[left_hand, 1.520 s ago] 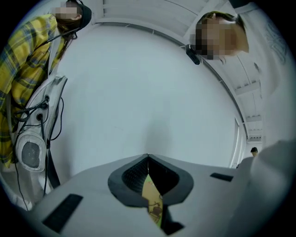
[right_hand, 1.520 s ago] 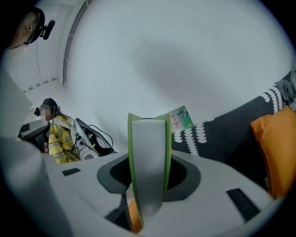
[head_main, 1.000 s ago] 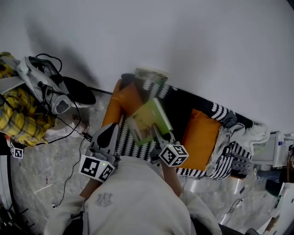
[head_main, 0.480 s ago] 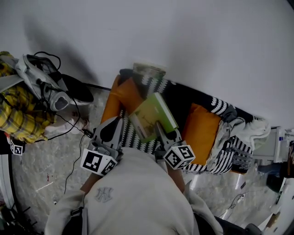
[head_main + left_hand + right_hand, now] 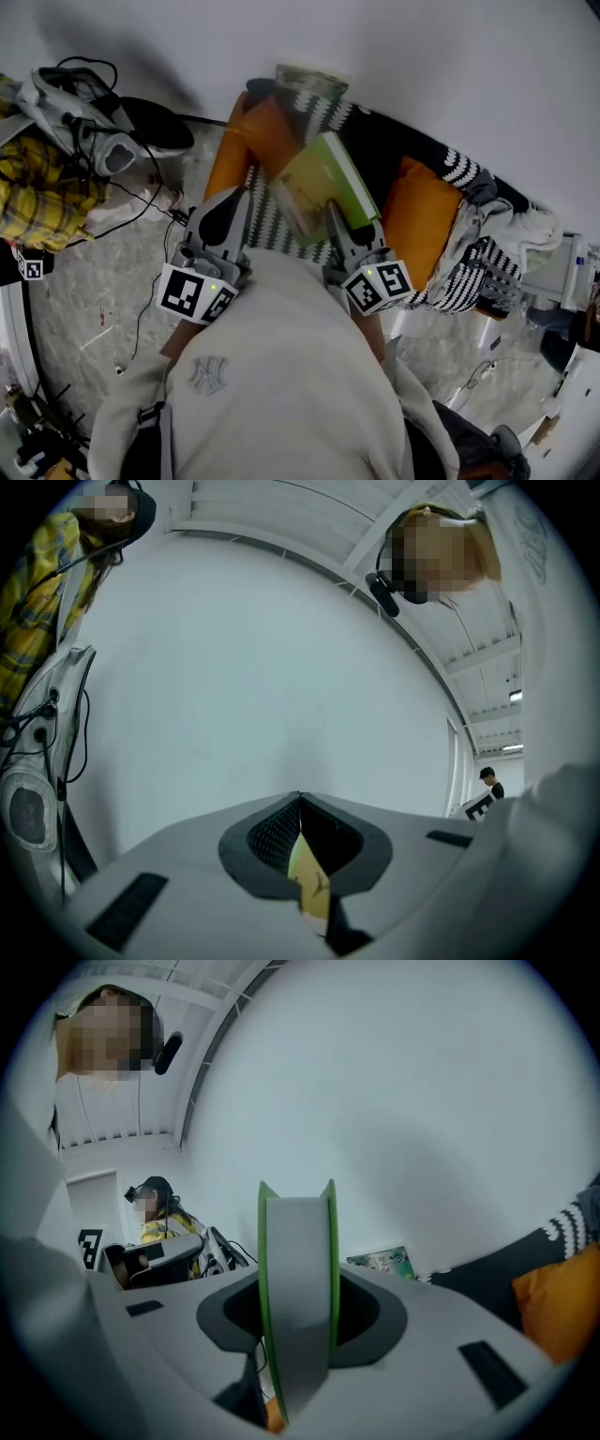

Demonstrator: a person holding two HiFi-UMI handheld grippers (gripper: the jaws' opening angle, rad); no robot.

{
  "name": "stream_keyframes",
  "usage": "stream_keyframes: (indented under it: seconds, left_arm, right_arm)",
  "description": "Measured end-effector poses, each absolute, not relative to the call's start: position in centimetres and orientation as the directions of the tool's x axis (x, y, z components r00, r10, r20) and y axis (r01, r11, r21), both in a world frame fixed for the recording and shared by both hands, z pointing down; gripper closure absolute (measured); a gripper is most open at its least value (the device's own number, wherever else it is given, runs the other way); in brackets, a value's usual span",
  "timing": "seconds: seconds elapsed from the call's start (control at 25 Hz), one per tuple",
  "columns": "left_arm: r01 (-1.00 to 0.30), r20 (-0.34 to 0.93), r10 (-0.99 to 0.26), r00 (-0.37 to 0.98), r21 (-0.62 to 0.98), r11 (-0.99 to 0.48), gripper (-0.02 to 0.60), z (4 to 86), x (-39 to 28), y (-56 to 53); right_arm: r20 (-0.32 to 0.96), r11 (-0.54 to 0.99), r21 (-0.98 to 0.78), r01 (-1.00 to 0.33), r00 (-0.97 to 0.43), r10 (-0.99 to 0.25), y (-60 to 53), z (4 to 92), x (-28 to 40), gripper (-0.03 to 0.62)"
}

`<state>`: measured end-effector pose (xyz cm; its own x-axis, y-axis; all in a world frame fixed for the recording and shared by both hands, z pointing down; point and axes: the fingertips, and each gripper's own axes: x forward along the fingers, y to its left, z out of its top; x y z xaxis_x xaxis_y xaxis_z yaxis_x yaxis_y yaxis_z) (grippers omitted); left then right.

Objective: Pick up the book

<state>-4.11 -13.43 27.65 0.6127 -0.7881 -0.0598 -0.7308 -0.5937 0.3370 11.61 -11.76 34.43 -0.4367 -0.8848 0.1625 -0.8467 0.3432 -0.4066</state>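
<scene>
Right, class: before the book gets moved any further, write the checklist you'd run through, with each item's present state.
1. green book clamped between the jaws of the right claw: ok.
2. green book held clear of the striped blanket and orange cushion: ok.
3. left claw shut, empty, apart from the green book: ok.
4. grip firm enough to stop the book tilting: cannot tell.
5. other book at the wall untouched: ok.
</scene>
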Motion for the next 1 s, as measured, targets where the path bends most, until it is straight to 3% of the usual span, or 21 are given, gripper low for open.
stream_keyframes:
  seconds: [0.32, 0.84, 1.0]
  left_arm:
    - [-0.728, -0.057, -0.785, 0.617, 0.337, -0.597, 0.571, 27.5, -4.1, -12.3]
    - [-0.716, -0.033, -0.774, 0.633, 0.357, -0.600, 0.571, 27.7, -4.1, -11.9]
    - [-0.724, -0.030, -0.758, 0.652, 0.274, -0.634, 0.571, 27.2, -4.5, -12.0]
  right_arm:
    - [0.173, 0.404, -0.333, -0.852, -0.476, -0.862, -10.3, 33.3, 10.6, 0.445]
    - [0.198, 0.370, -0.359, -0.857, -0.457, -0.867, -9.2, 33.6, 10.4, 0.445]
    - [0.211, 0.372, -0.336, -0.865, -0.455, -0.865, -9.0, 33.4, 10.2, 0.445]
